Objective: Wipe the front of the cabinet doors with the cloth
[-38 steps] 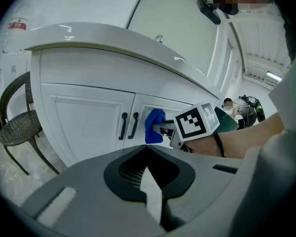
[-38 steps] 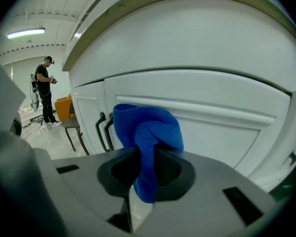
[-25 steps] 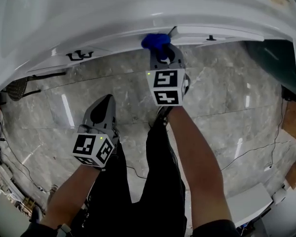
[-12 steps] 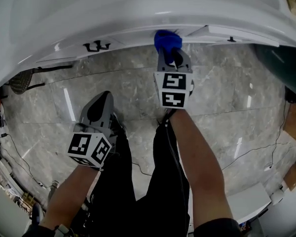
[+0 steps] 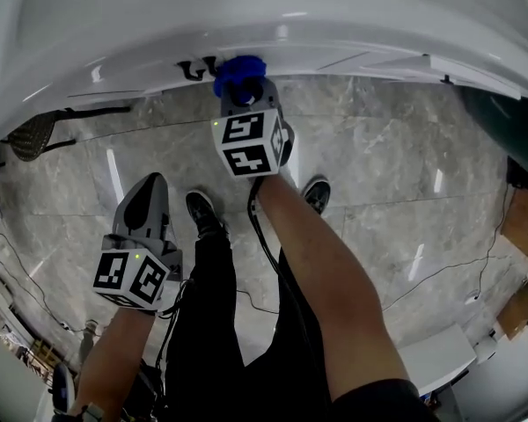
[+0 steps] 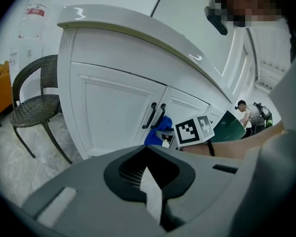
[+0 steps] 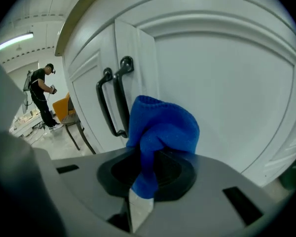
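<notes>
A white cabinet [image 5: 352,25] with panelled doors runs across the top of the head view. My right gripper [image 5: 243,93] is shut on a bunched blue cloth [image 5: 238,71]. The cloth presses against the door front, just right of the pair of black handles [image 5: 196,67]. In the right gripper view the cloth [image 7: 160,132] bulges out of the jaws before the right-hand door [image 7: 222,93], with the handles [image 7: 113,100] to its left. My left gripper [image 5: 148,192] hangs lower and to the left over the floor, shut with nothing in it.
A dark wicker chair [image 6: 37,102] stands left of the cabinet on the grey marble floor [image 5: 378,192]. A person's legs and shoes [image 5: 202,214] are below the grippers. Cables [image 5: 440,271] trail on the floor. Another person [image 7: 42,90] stands far off by an orange chair.
My right gripper has carried the cloth leftward along the door fronts, ending beside the black handles. The left gripper has drifted down and left.
</notes>
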The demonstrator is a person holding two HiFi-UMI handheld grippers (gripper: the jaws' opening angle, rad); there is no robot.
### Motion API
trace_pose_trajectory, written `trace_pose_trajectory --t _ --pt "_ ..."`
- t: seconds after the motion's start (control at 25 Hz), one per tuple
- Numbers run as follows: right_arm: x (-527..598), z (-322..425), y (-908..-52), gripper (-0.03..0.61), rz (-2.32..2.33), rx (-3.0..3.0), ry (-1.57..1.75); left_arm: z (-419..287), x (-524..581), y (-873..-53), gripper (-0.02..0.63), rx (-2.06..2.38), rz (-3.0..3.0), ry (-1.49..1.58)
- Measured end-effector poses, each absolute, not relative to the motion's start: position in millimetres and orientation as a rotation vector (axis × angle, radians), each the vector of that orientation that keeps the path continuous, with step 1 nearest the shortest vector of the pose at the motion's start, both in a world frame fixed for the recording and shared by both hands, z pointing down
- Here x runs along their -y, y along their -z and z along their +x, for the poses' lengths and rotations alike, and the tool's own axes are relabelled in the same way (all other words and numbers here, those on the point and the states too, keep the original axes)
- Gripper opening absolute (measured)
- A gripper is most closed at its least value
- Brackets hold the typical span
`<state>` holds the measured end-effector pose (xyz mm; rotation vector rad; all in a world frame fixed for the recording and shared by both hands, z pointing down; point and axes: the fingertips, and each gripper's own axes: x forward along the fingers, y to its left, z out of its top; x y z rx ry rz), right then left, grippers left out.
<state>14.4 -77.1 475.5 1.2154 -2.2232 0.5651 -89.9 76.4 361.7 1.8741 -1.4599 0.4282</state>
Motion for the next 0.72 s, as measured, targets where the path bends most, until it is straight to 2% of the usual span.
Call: trace_pose_trajectory --t 0.2,0.72 --pt "83.0 31.7 -472.9 0.051 1.165 2.237 -0.509 -70.4 -79.6 -374.2 -0.001 1.453 1.873 -0.438" --pt "100.0 195.8 -459.9 0.051 1.342 2.117 -0.517 54.7 -55.9 -372.4 -0.002 1.349 1.982 -0.441"
